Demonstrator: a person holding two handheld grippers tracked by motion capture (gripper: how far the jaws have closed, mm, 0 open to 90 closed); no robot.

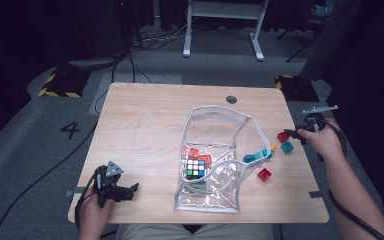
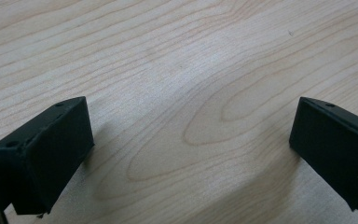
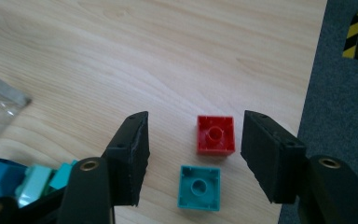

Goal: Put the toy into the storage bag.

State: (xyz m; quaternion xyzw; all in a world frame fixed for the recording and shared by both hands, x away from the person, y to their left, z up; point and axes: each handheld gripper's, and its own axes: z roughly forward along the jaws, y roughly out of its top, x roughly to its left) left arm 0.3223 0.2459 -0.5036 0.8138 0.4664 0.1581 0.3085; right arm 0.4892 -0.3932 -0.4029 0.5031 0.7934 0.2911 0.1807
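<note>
Looks like a lab or test studio, not a home. Grey carpet floor (image 1: 25, 125) all round, marked with a painted "4" (image 1: 70, 130) beside the bench (image 1: 145, 115). Yellow-and-black hazard tape (image 1: 60, 93) at the left, more of it at the right (image 1: 282, 80). Black cables (image 1: 145, 40) snaking across the floor at the back, another cable (image 1: 45, 175) trailing under the bench's near corner. White frame legs (image 1: 222, 30) of a second stand behind, dark surroundings beyond. Plain pale wood bench with a cable hole (image 1: 231, 99) and tape tabs (image 1: 316, 194) at the edges: a rigged recording spot.
</note>
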